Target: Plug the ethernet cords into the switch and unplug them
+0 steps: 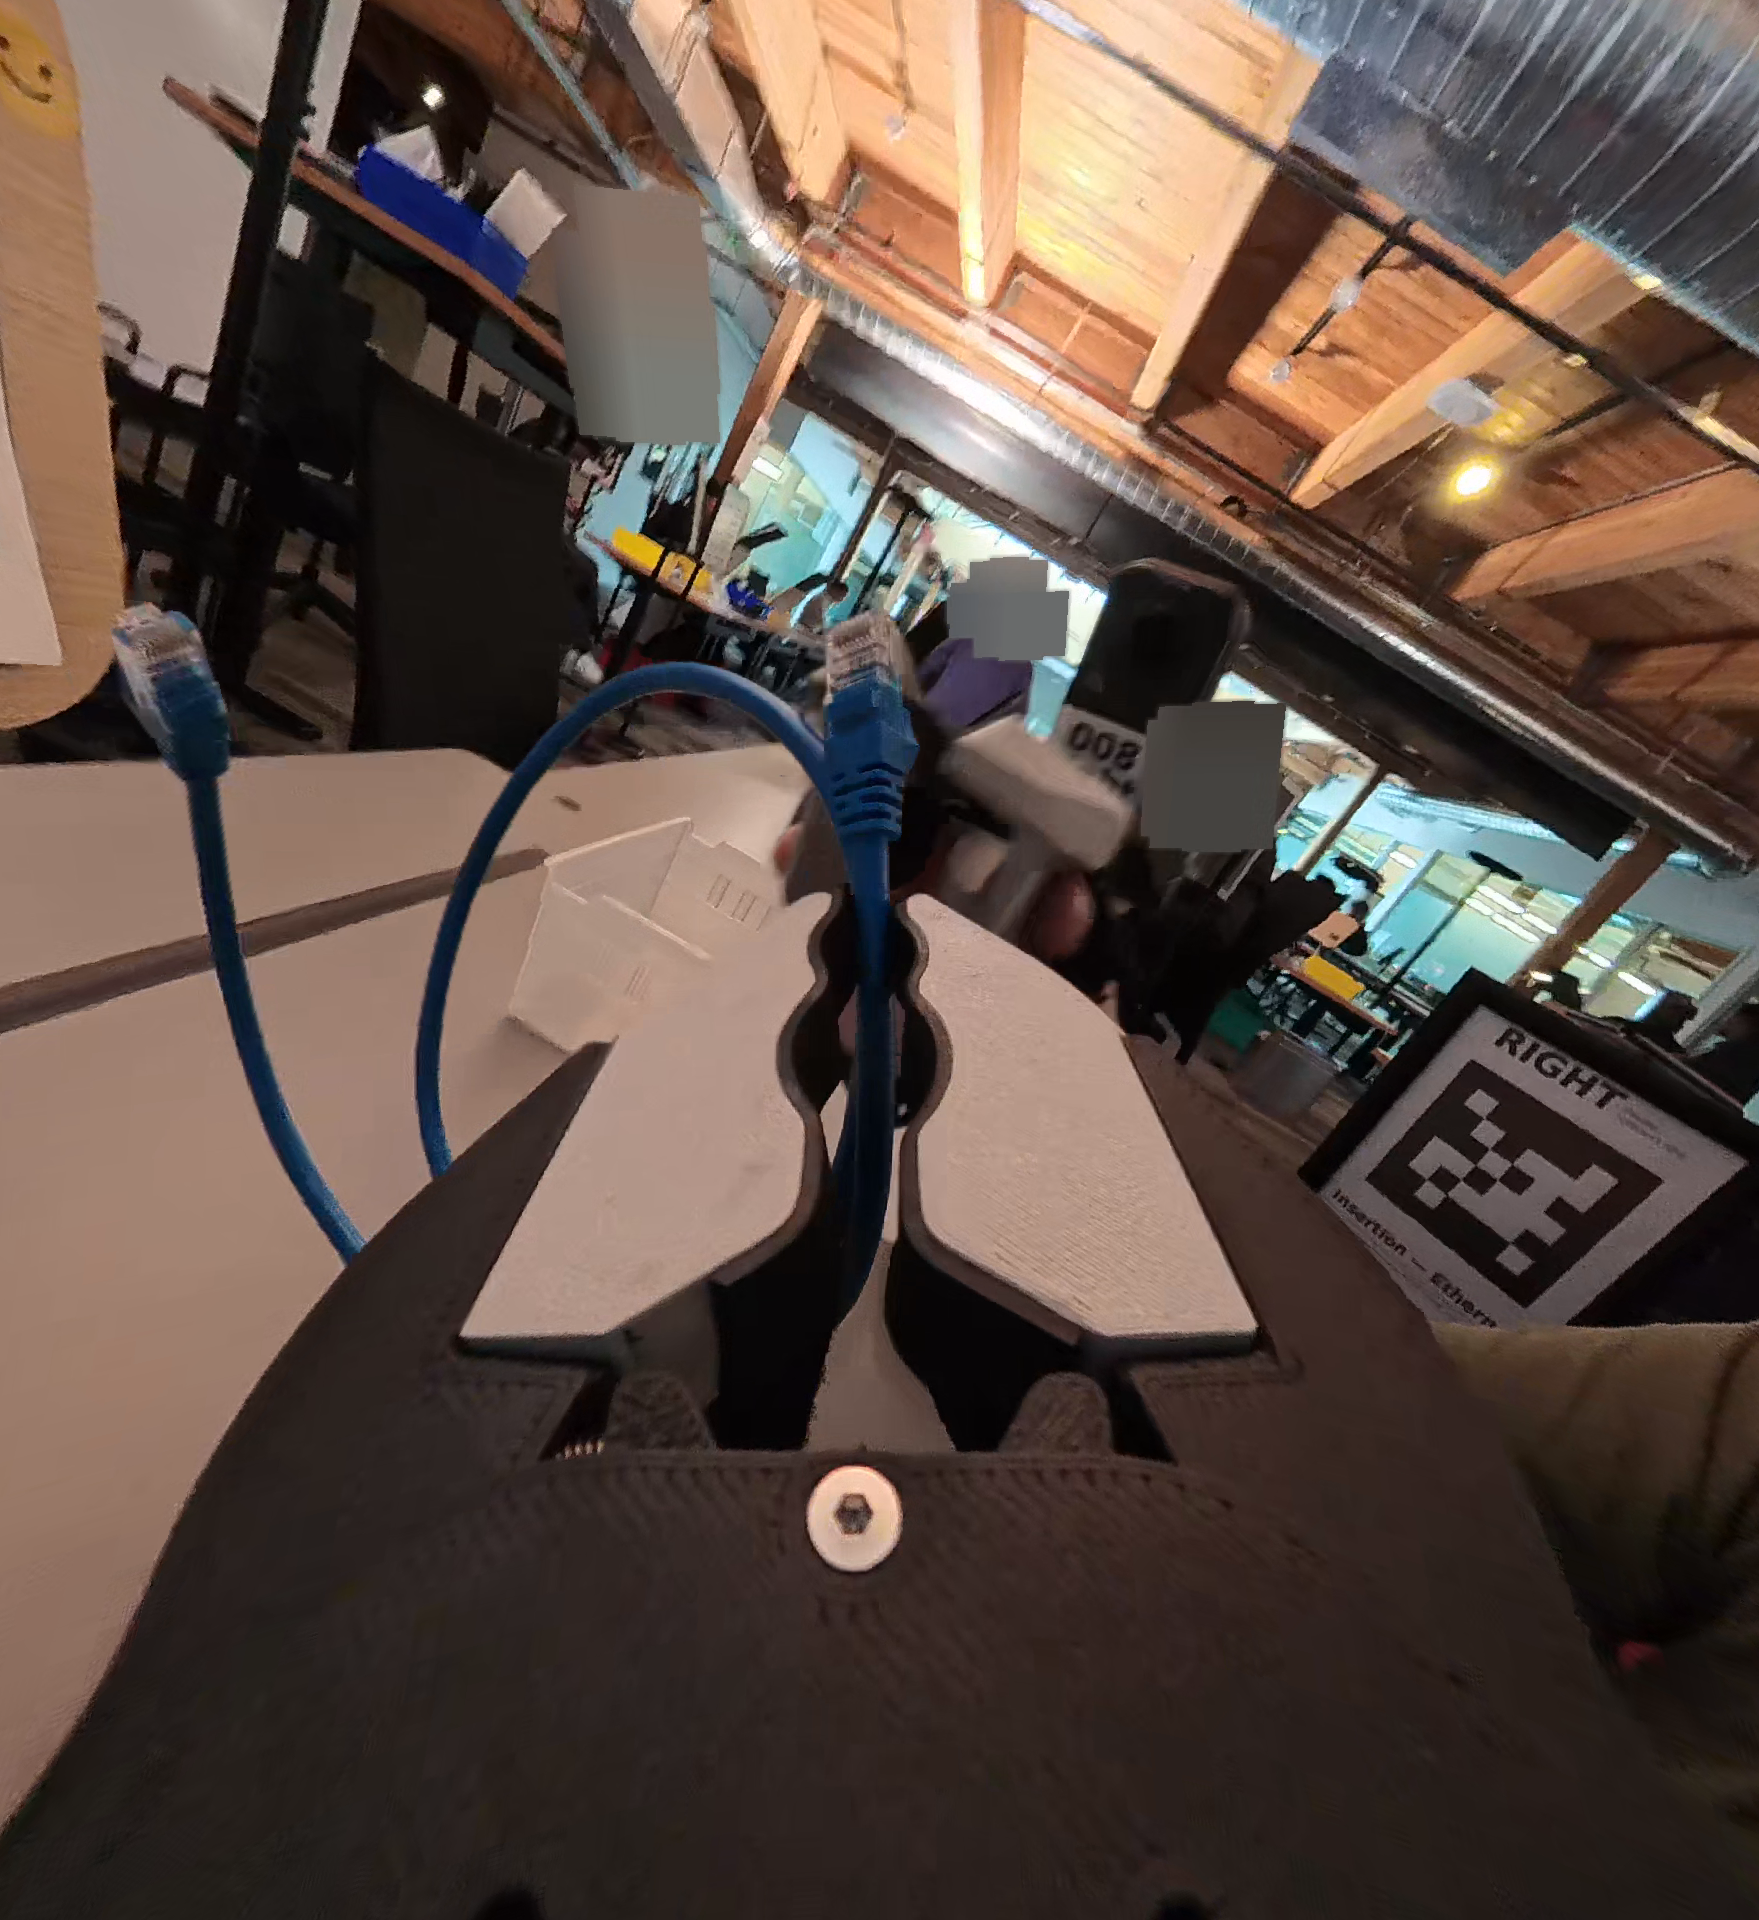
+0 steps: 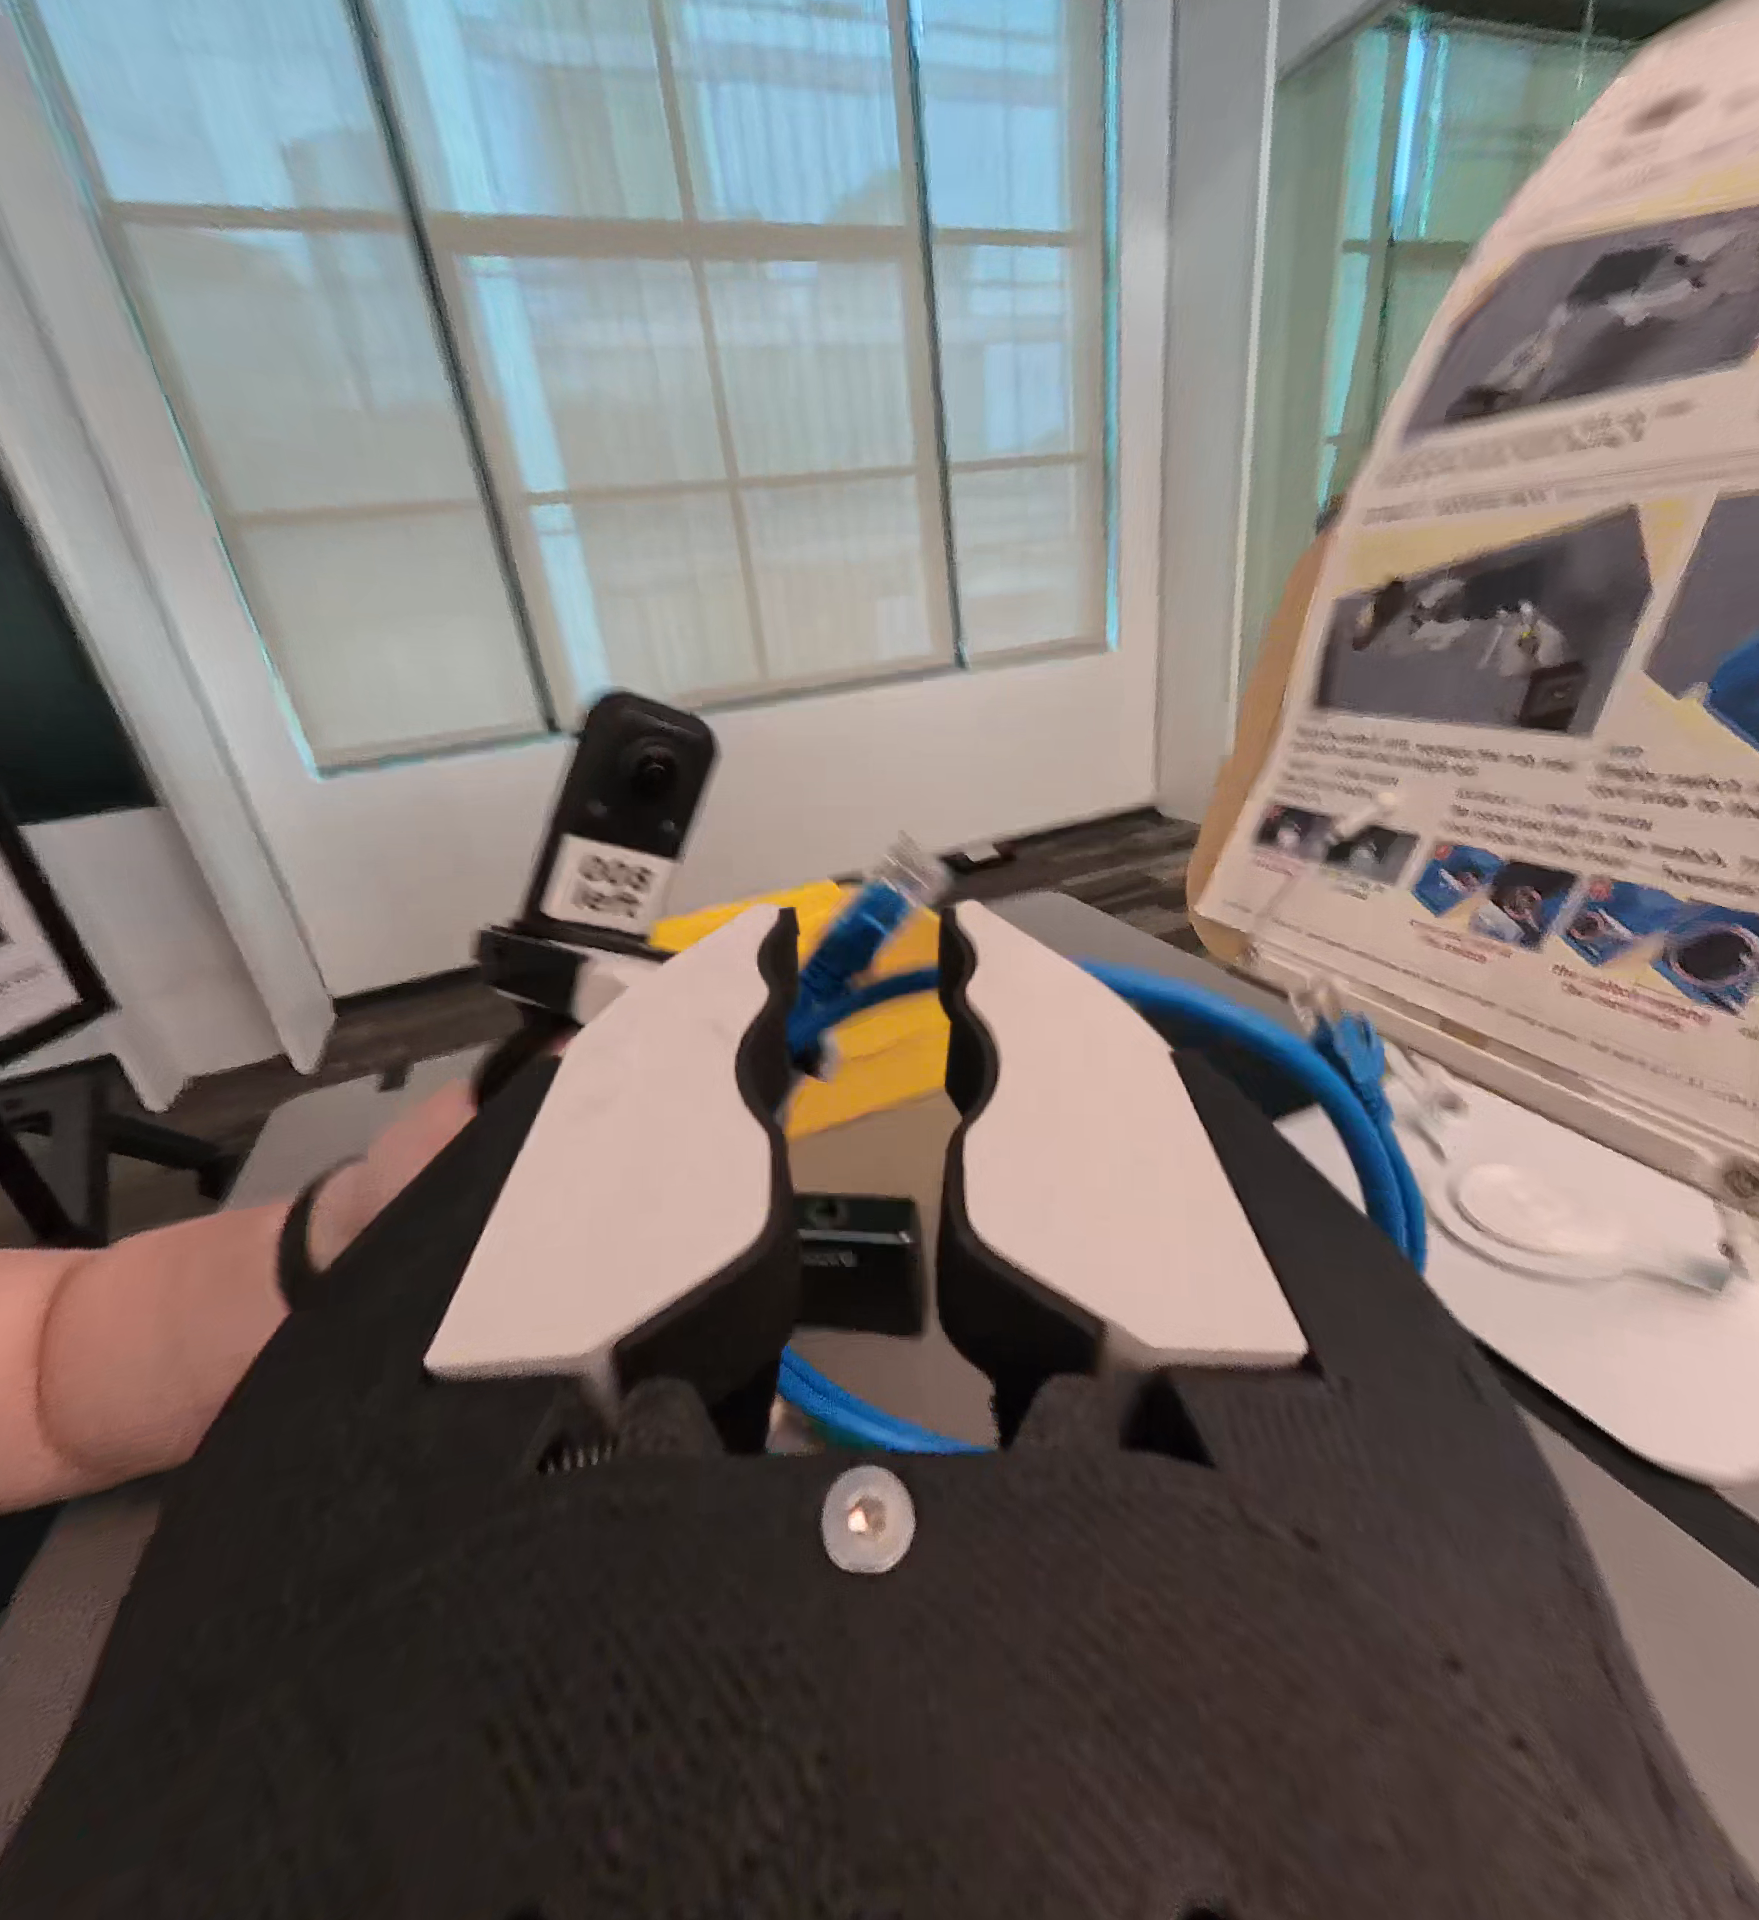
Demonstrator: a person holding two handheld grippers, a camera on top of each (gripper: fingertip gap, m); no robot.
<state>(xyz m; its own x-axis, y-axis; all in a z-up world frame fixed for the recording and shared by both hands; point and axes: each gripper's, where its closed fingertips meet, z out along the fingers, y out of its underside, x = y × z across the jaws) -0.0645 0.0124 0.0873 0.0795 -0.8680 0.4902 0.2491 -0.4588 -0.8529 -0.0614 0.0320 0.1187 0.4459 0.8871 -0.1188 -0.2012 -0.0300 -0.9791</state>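
Observation:
My left gripper (image 1: pixel 870 920) is shut on a blue ethernet cord (image 1: pixel 870 1091) and holds it above the table. The cord's clear plug (image 1: pixel 862 665) points up past the fingertips. The cord loops left, and its other plug (image 1: pixel 166 665) hangs in the air. My right gripper (image 2: pixel 867 920) is open and empty. The raised plug (image 2: pixel 880 920) shows just beyond its fingertips. The black switch (image 2: pixel 859 1262) lies on the table below, between the right fingers. The right gripper's body (image 1: pixel 1036 800) faces the left one closely.
A white plastic holder (image 1: pixel 626 935) stands on the white table (image 1: pixel 127 1351). A framed marker sign (image 1: pixel 1509 1184) stands at the right. A poster on a clear stand (image 2: pixel 1581 727), more blue cord (image 2: pixel 1374 1101) and a yellow object (image 2: pixel 864 1049) lie near the switch. Both grippers' tips are close together, under 4 cm apart. The black switch (image 2: pixel 859 1262) is about equally far from each gripper, around 25 cm.

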